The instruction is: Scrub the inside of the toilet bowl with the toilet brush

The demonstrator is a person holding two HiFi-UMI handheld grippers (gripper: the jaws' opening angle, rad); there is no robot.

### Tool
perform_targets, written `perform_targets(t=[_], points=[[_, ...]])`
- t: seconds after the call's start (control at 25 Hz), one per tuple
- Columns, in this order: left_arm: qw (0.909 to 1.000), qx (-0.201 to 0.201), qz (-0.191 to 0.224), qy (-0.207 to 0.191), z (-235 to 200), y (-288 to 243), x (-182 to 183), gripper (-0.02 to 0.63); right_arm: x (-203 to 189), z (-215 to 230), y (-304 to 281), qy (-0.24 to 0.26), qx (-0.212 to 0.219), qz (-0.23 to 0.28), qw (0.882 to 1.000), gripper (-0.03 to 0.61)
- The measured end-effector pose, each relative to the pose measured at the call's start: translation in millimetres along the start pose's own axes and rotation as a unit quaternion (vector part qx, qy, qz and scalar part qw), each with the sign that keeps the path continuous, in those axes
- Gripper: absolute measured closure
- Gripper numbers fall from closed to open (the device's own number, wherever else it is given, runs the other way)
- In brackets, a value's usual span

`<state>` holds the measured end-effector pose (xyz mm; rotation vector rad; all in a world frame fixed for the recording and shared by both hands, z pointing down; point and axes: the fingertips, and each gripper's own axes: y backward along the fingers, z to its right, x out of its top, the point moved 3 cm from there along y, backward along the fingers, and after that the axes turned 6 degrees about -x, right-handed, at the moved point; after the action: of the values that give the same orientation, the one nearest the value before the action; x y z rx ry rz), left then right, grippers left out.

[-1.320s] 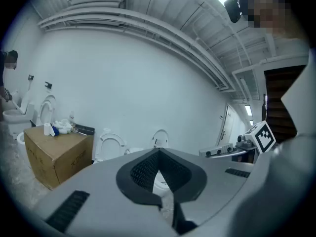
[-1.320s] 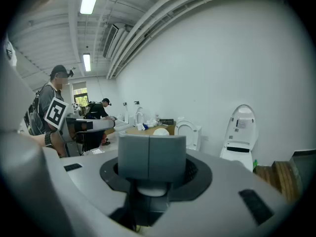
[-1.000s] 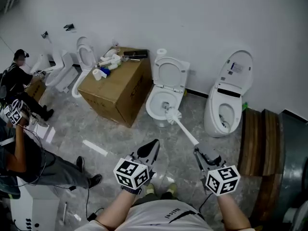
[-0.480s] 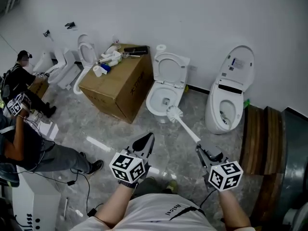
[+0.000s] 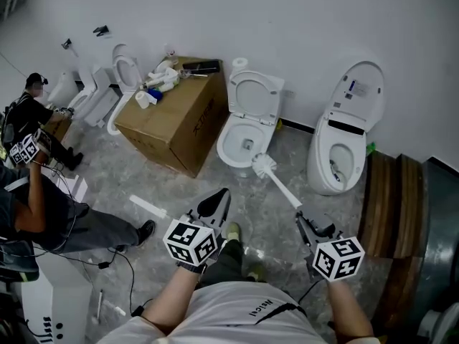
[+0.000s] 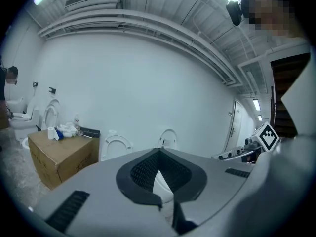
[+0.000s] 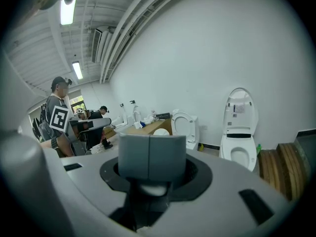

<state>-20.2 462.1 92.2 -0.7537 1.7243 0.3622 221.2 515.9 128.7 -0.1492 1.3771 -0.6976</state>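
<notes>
Shows four of one kind along the wall: one toilet point(image 5: 242, 143) at 12 o'clock, a second toilet point(image 5: 337, 156) at 2, a third toilet point(image 5: 123, 70) and a fourth toilet point(image 5: 66, 88) at 10. Adds one cardboard box point(image 5: 168, 124) at 11 and one toilet brush point(image 5: 276, 178) at 1. Counts two grippers, the left gripper point(image 5: 223, 194) and the right gripper point(image 5: 301, 219), plus two bystanders, one person point(image 5: 29, 110) at 10 and another person point(image 5: 36, 206) at 9.

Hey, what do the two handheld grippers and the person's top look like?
The left gripper and right gripper have grey bodies, black jaw pads, each carrying a cube of black-and-white square markers. The person wears a white short-sleeved shirt.
</notes>
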Motion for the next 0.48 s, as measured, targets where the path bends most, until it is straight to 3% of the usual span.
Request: perform_targets(t=[0.24,0.48], points=[[0.9999,0.002,-0.003,0.010,-41.5,-35.0,2.6,0.607,13.1,6.8,-45.8,0.003,-0.005,-0.020,1.000,0.420],[0.9999,0.001,-0.010,0.014,-109.9,-77.9,9.5,0.607,37.8,7.6,-117.7,0.002,-0.015,-0.044,0.999,0.420]])
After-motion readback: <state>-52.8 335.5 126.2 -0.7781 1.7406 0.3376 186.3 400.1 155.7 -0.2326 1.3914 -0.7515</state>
